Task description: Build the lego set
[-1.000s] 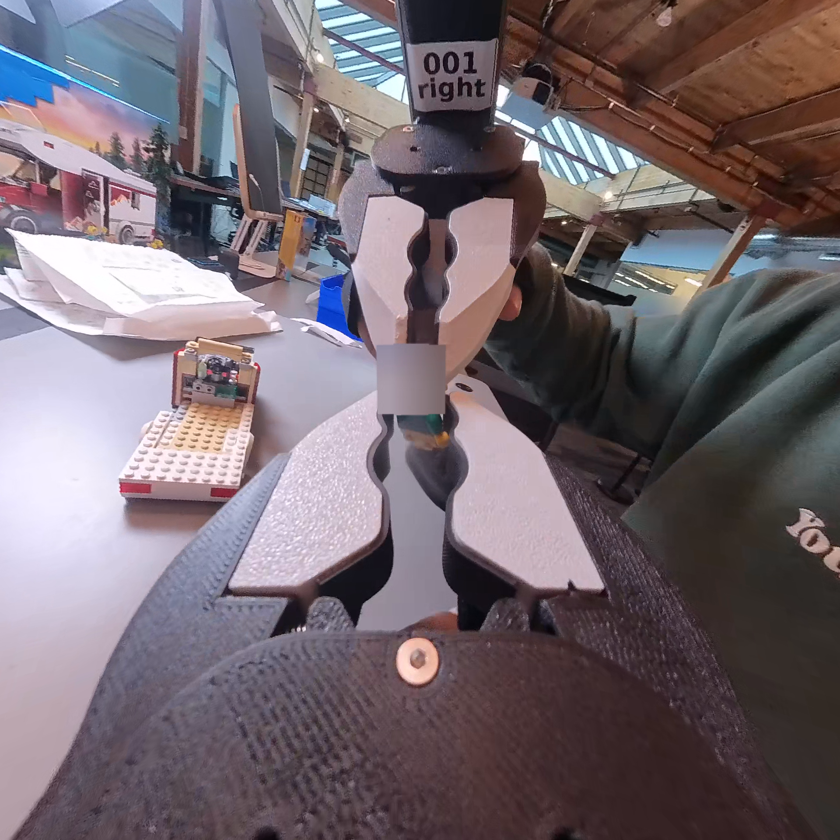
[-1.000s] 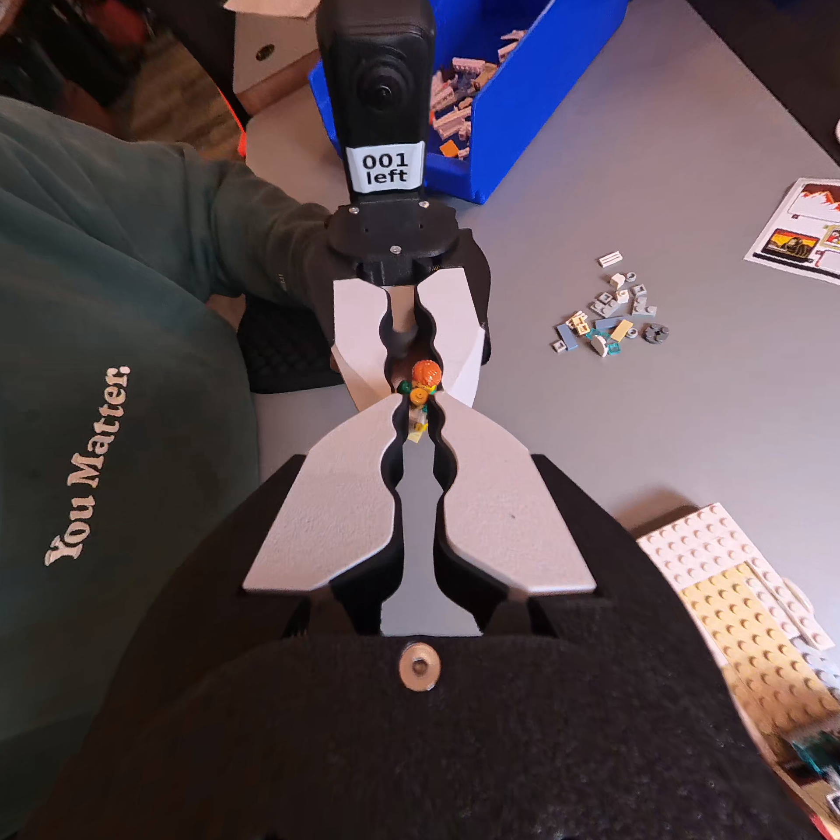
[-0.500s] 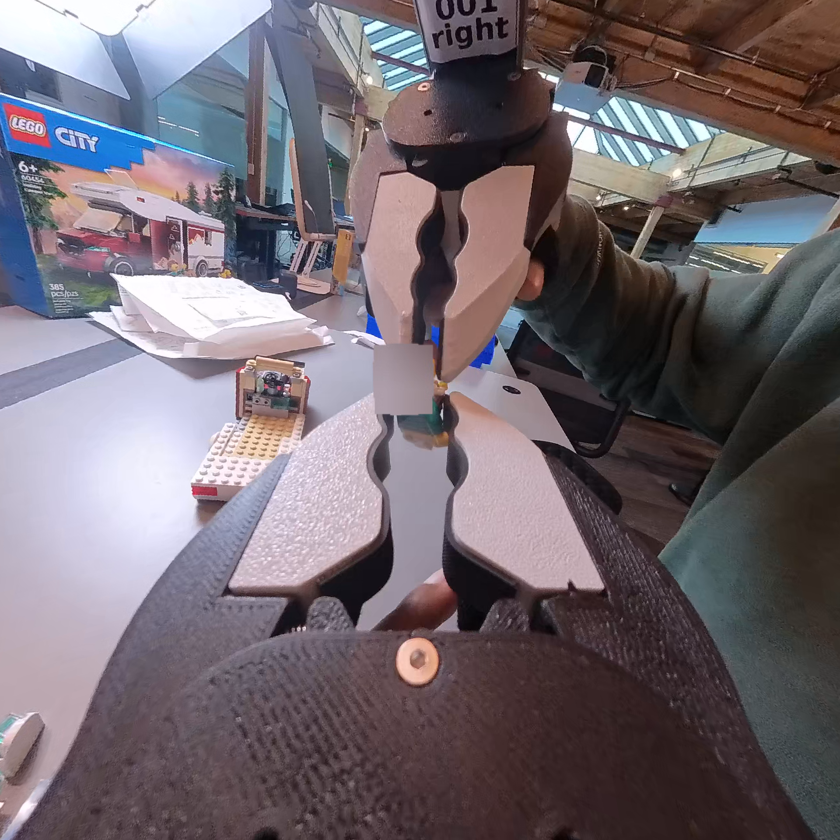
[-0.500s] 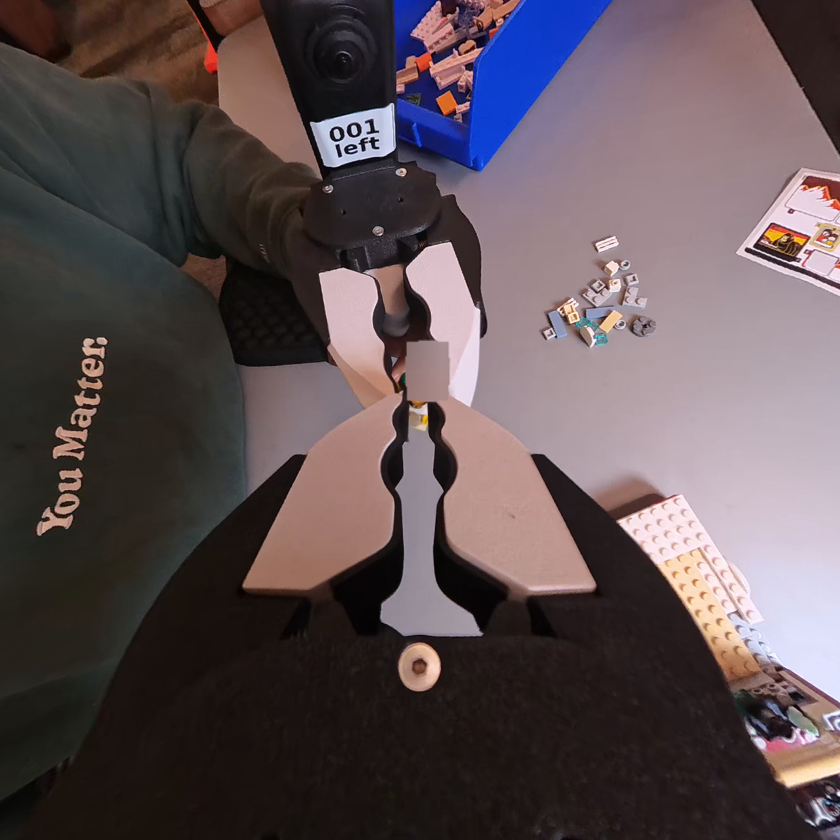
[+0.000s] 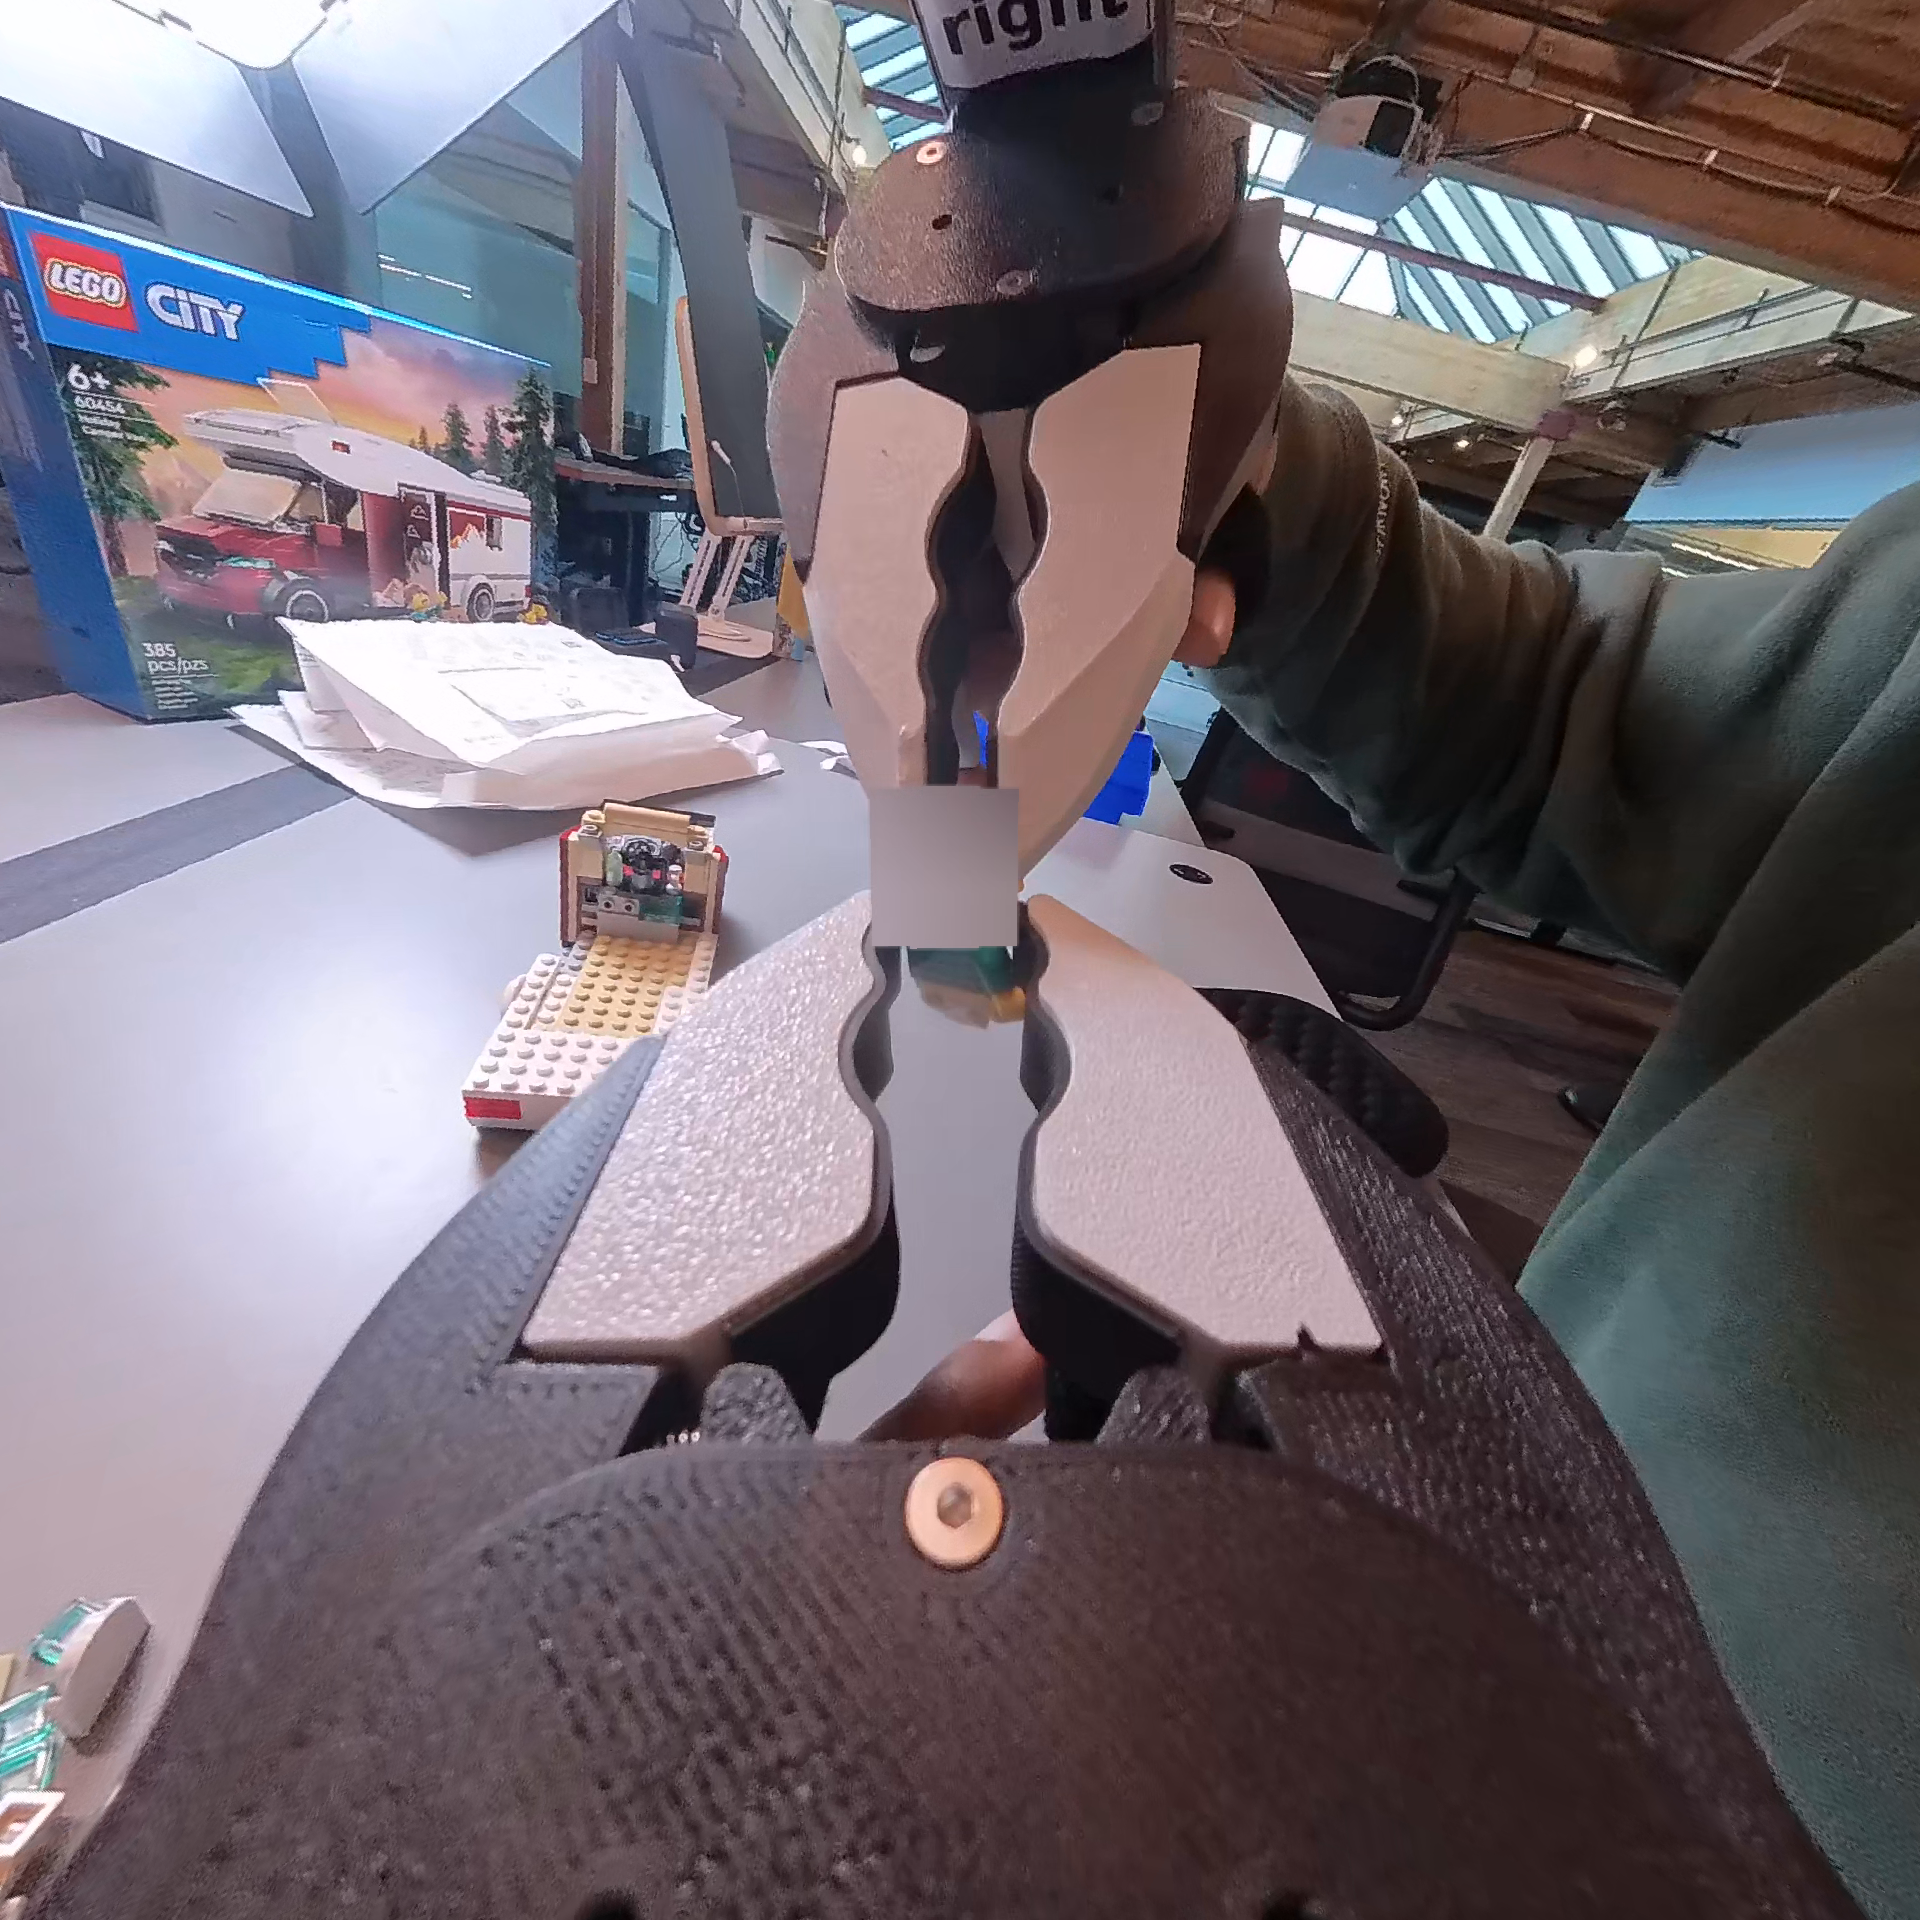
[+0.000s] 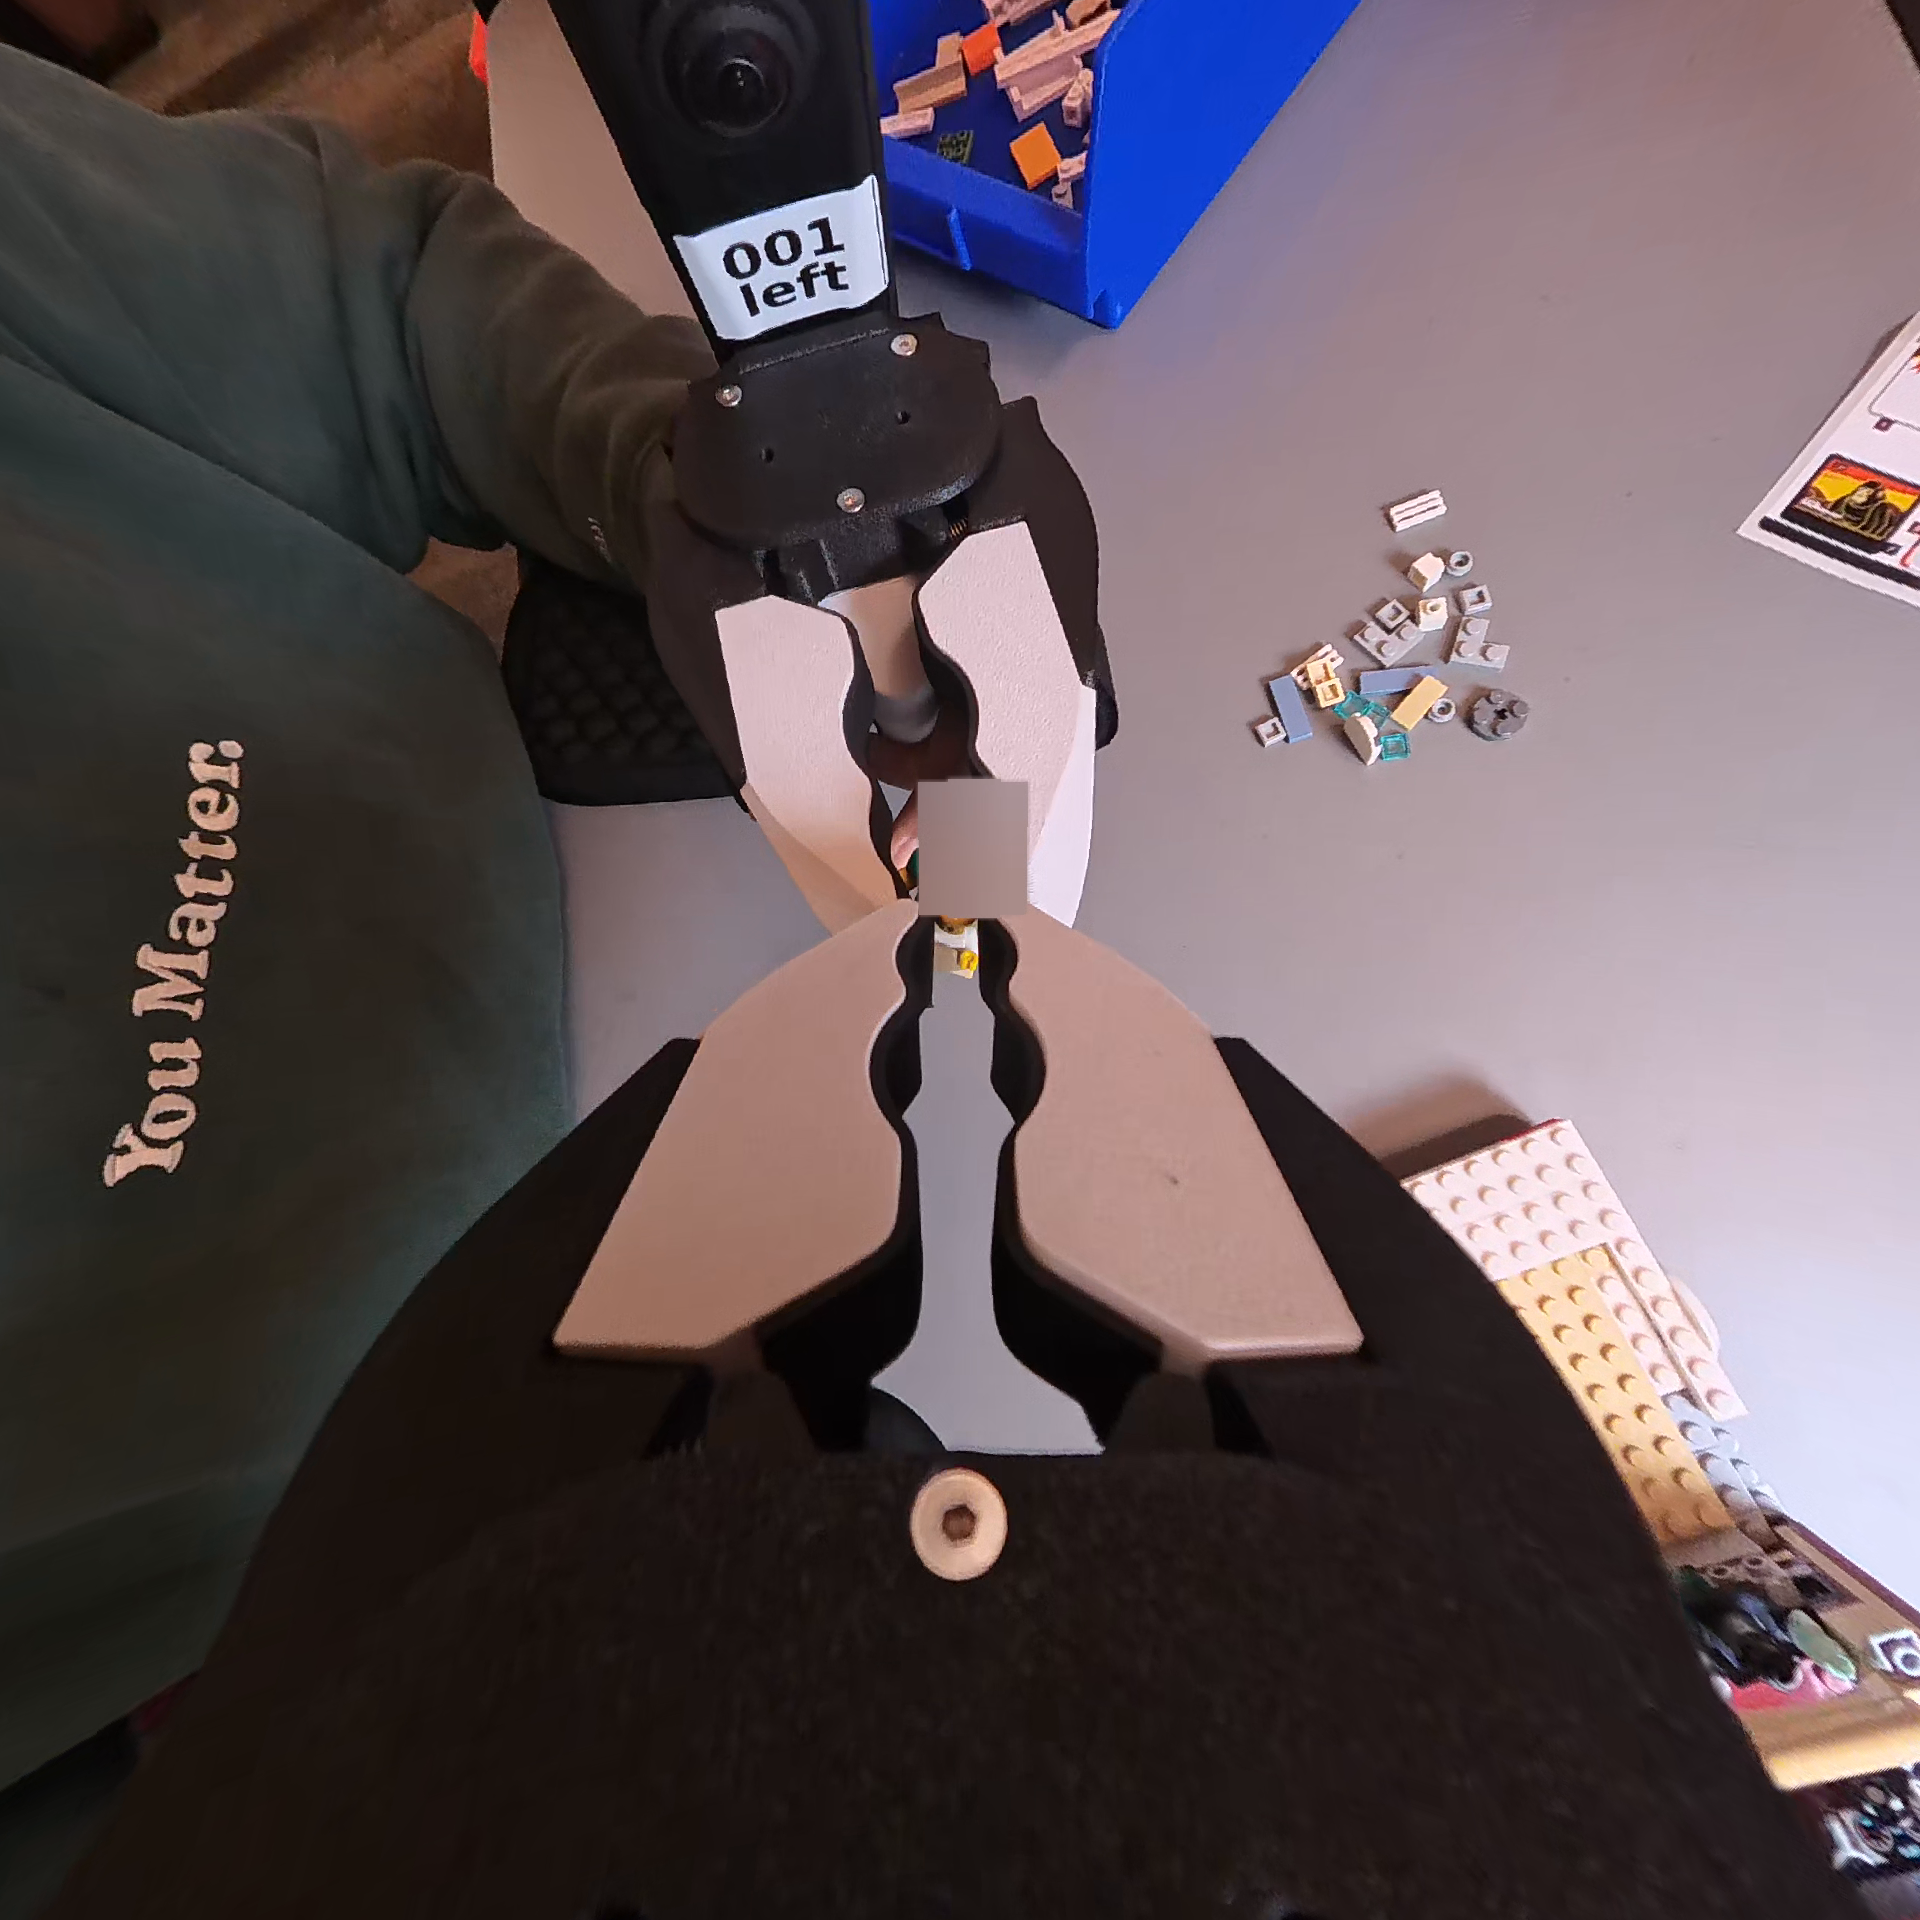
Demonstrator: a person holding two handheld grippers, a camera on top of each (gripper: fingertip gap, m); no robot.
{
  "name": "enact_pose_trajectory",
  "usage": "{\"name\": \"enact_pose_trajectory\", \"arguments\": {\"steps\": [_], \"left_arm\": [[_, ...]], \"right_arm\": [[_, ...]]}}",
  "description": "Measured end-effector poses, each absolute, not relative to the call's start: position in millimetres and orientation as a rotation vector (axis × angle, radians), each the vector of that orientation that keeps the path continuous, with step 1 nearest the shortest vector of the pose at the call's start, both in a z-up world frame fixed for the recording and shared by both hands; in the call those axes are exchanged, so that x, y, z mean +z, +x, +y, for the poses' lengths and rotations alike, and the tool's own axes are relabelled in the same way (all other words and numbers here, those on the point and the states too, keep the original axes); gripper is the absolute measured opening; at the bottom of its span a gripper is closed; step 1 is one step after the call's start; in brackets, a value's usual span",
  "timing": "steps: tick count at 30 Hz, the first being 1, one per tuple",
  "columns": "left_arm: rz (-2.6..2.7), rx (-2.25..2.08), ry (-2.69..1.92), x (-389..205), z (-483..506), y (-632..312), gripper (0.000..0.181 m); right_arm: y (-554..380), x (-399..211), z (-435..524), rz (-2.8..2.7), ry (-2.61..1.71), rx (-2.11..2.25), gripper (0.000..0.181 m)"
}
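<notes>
1. Between our tips, at twelve o'clock, we pinch the toy figure (image 5: 971, 971): left gripper (image 5: 951, 935) clenched on its body, right gripper (image 6: 956, 935) on its legs.
2. We judge this figure assembly; next, press together squarely, then seat it on the camper base (image 5: 582, 1013) at ten o'clock.

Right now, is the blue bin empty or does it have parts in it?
Not empty. The right wrist view shows loose tan and orange pieces lying inside the blue bin at the table's far edge.

Place: open-plan office/workshop loft
Roof: exposed timber beams (image 5: 1558, 114) w/ skylights (image 5: 1475, 239)
Bkgd: desks, monitor (image 5: 717, 416)
Bench: grey table (image 5: 208, 1039), blue parts bin (image 6: 1091, 197)
</notes>
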State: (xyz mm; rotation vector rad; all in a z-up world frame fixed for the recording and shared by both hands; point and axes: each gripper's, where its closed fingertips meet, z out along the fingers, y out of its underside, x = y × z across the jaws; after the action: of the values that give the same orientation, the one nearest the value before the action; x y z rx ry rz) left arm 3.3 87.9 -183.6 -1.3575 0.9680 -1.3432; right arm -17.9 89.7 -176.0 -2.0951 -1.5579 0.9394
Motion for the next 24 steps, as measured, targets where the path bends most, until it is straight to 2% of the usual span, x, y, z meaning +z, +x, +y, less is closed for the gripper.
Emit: {"name": "enact_pose_trajectory", "arguments": {"steps": [24], "left_arm": [[0.997, -1.311, -1.313, -179.0, 83.7, 2.5, 0.020]], "right_arm": [[-19.2, -170.7, 81.6, -1.655, -1.982, 0.904, 0.014]]}}
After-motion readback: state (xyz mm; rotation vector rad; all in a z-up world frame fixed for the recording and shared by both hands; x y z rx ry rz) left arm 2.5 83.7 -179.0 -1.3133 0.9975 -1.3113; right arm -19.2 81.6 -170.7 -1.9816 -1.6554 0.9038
